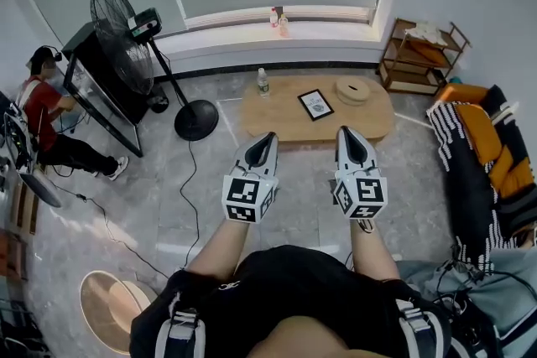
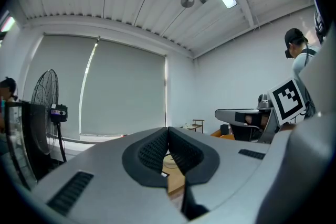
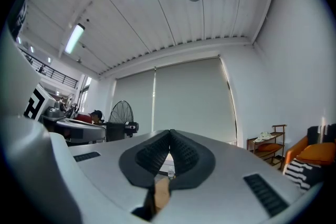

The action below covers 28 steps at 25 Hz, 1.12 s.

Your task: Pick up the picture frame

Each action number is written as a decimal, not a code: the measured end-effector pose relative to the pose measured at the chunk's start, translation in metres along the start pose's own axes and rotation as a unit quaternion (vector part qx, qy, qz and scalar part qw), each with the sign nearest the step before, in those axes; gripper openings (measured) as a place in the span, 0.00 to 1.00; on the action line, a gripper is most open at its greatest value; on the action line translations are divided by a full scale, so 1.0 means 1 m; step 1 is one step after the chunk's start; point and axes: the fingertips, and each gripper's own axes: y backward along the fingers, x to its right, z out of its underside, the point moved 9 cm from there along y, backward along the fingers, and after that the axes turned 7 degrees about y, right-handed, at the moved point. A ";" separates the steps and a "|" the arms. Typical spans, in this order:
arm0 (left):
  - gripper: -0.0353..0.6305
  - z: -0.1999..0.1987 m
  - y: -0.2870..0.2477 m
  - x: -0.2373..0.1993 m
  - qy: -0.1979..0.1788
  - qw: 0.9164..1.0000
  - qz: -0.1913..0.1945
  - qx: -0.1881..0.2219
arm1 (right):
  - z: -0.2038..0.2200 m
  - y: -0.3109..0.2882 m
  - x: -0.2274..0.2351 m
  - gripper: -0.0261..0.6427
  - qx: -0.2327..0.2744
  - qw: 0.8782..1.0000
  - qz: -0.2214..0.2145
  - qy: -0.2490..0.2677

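Observation:
The picture frame [image 1: 315,104], black-edged with a pale print, lies flat on the low wooden table [image 1: 277,121] in the head view. My left gripper [image 1: 267,138] and right gripper [image 1: 348,134] are held level side by side, short of the table's near edge. Both are shut with nothing between the jaws. In the left gripper view my left gripper [image 2: 167,130] shows closed pads, with a sliver of the table [image 2: 176,182] below them. In the right gripper view my right gripper [image 3: 169,134] has its pads together too.
On the table stand a water bottle [image 1: 263,81] at the left end and a round woven object [image 1: 353,90] at the right. A standing fan [image 1: 126,38] with a floor cable is to the left, a sofa [image 1: 482,155] to the right, a wooden shelf [image 1: 419,54] behind. A person [image 1: 46,117] sits far left.

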 end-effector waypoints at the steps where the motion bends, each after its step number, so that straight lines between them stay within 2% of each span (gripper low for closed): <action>1: 0.09 0.001 0.002 -0.004 -0.003 1.000 0.001 -0.001 | 0.001 -0.002 -0.005 0.06 -0.001 1.000 0.001 -0.001; 7: 0.09 0.001 0.011 -0.052 -0.002 1.000 0.005 -0.003 | 0.004 -0.026 -0.048 0.06 -0.003 1.000 0.004 0.001; 14: 0.09 0.003 0.017 -0.102 0.003 1.000 0.029 -0.004 | 0.007 -0.051 -0.088 0.06 -0.011 0.999 0.039 0.003; 18: 0.09 0.010 0.017 -0.128 0.020 0.999 0.035 -0.010 | 0.012 -0.063 -0.109 0.06 -0.017 0.999 0.042 0.007; 22: 0.09 0.017 0.007 -0.135 0.025 0.999 0.046 -0.017 | 0.017 -0.075 -0.109 0.06 -0.019 0.999 0.044 0.010; 28: 0.09 0.028 -0.042 -0.144 0.022 0.999 0.040 -0.025 | 0.038 -0.115 -0.075 0.06 -0.018 0.999 0.048 -0.003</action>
